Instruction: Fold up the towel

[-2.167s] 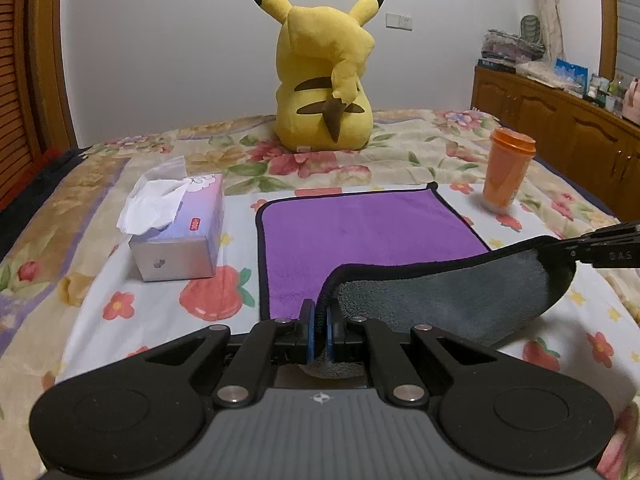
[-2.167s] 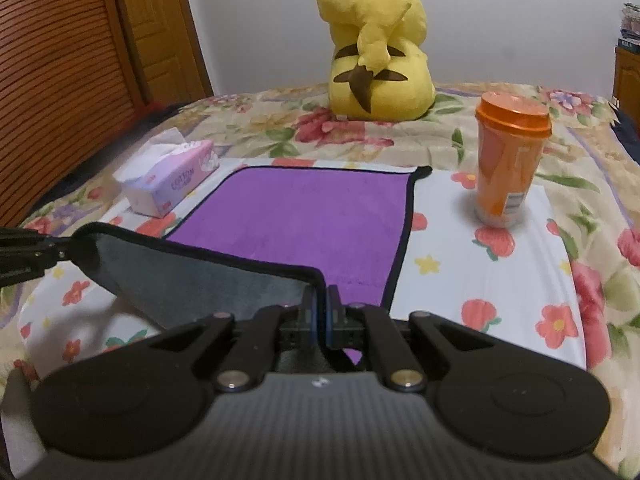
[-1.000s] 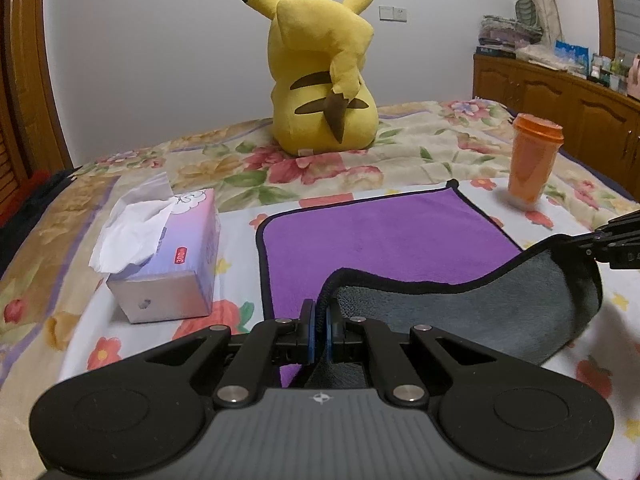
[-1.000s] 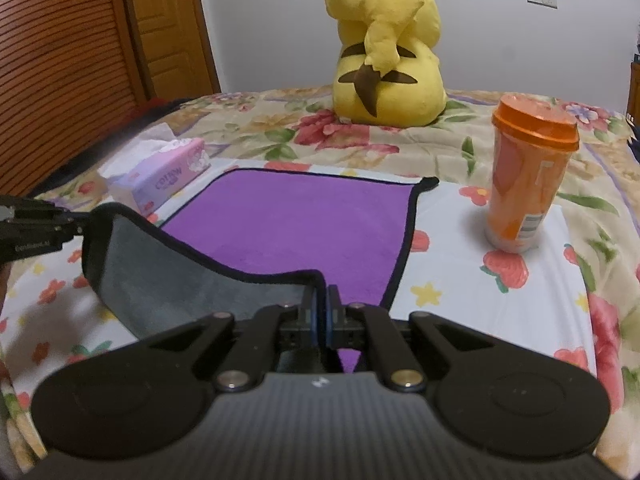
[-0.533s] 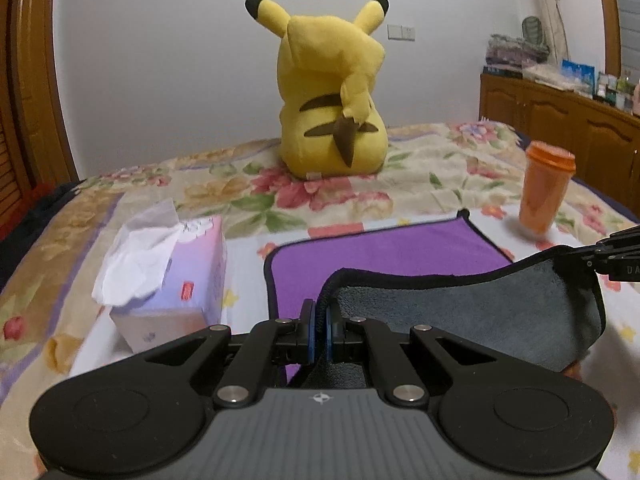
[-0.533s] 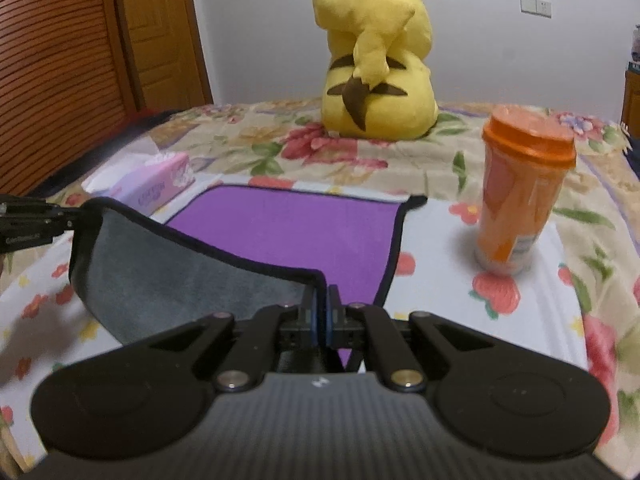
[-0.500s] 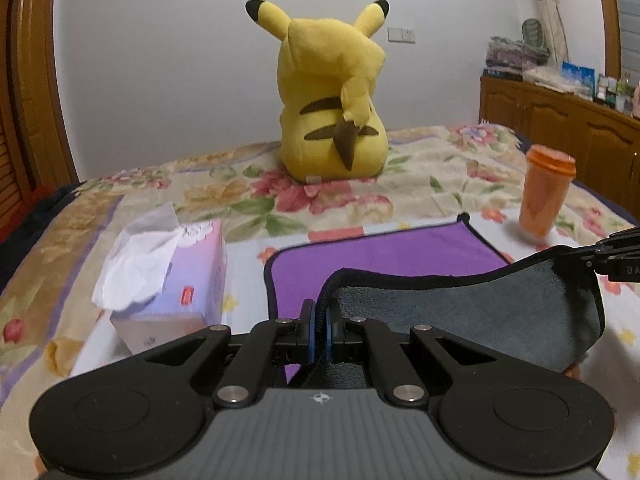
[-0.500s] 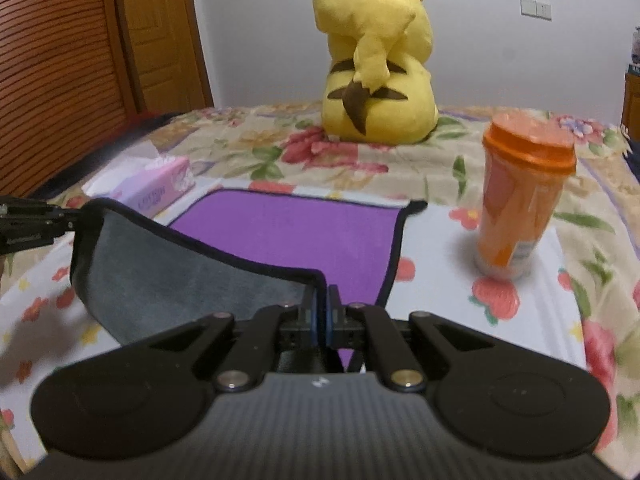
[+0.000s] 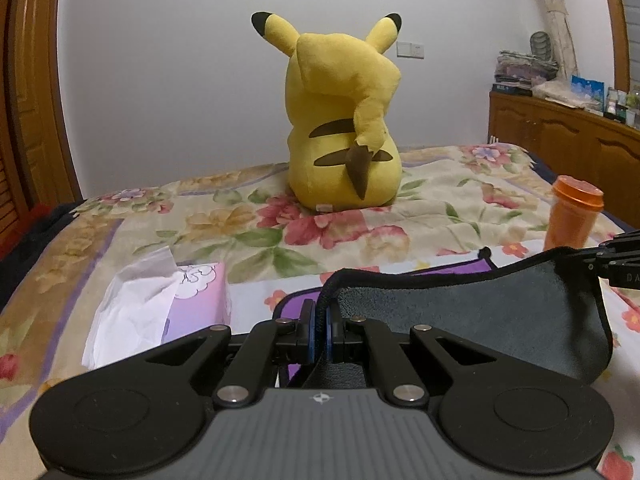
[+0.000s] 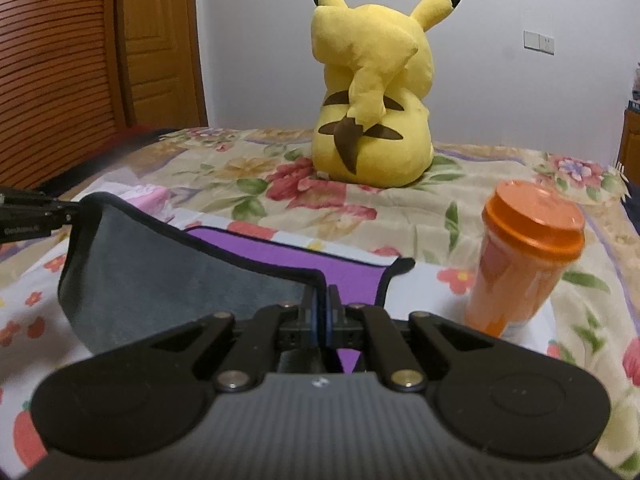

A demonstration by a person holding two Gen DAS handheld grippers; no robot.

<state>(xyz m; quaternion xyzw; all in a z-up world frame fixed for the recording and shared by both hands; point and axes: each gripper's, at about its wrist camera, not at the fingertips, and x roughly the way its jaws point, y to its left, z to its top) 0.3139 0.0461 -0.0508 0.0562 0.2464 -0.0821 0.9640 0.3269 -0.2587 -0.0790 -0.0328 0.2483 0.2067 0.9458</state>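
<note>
Two corners of the towel [image 9: 480,320] are pinched, one in each of our tools, and its near edge hangs lifted between them, grey underside showing, while the purple far half lies flat on the flowered bedspread [image 9: 320,216]. To fold well, we judge both corners should travel forward together at equal height, keeping the edge taut, then come down so the black trim meets the far edge squarely. An orange cup [image 10: 528,264] stands just beside the towel's right side, and a tissue box [image 9: 188,300] sits near its left; the sweep should miss both. Our left gripper [image 9: 319,324] is closed tight on the left corner. Our right gripper [image 10: 320,312] is likewise clamped on the right corner.
</note>
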